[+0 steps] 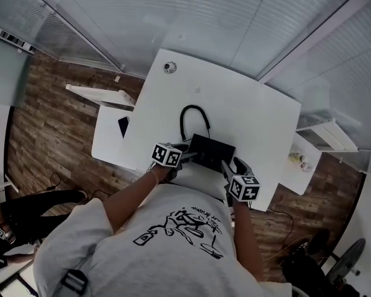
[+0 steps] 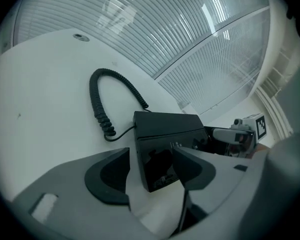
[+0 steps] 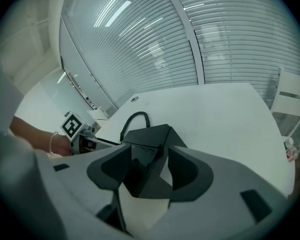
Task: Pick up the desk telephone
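Observation:
The black desk telephone [image 1: 211, 148] rests on the white table [image 1: 253, 104] near its front edge, with its coiled cord [image 1: 187, 113] looping away behind it. My left gripper [image 1: 188, 158] is at the phone's left end and my right gripper [image 1: 227, 167] at its right end. In the left gripper view the phone [image 2: 165, 129] stands between the spread jaws of my left gripper [image 2: 150, 171], with bare table showing beside the left pad. In the right gripper view a corner of the phone [image 3: 150, 136] sits between the jaws of my right gripper [image 3: 147, 171], with a gap at the right pad.
A round cable grommet [image 1: 169, 67] sits at the table's far corner. A lower white side table [image 1: 108, 141] with a dark flat item [image 1: 123, 125] adjoins on the left. A white shelf unit [image 1: 324, 135] stands at the right. Glass walls with blinds run behind.

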`<state>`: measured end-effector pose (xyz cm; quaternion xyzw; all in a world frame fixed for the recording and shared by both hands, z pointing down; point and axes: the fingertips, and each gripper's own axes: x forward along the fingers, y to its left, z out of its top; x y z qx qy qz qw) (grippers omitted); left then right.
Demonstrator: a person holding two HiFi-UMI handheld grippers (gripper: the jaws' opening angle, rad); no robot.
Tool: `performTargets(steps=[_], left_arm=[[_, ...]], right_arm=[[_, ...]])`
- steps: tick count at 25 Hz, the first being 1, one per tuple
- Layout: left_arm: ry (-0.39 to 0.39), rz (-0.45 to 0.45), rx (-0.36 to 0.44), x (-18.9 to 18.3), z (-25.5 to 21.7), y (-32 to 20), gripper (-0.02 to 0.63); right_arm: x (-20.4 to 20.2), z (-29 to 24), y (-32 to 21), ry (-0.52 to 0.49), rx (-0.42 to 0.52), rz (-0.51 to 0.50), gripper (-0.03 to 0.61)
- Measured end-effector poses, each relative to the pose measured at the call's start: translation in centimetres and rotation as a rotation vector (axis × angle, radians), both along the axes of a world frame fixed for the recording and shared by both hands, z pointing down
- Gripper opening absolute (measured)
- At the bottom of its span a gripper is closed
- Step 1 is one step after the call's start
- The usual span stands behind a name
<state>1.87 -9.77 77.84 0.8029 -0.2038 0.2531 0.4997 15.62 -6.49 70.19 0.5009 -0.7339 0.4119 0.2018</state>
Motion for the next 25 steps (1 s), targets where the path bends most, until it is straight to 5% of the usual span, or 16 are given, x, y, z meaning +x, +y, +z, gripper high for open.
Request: performTargets(steps=[10, 25], left_arm=[[0.061, -0.013, -0.046, 1.0, -0.5, 0.0, 0.25], [0.027, -0.052, -0.015, 1.1, -2.9, -1.2, 0.239]], right_arm=[[-0.2, 1.8, 0.6, -0.05, -0.057, 0.017, 0.196], [0.2, -0.4, -0.6, -0.052, -0.031, 0.031, 0.186]])
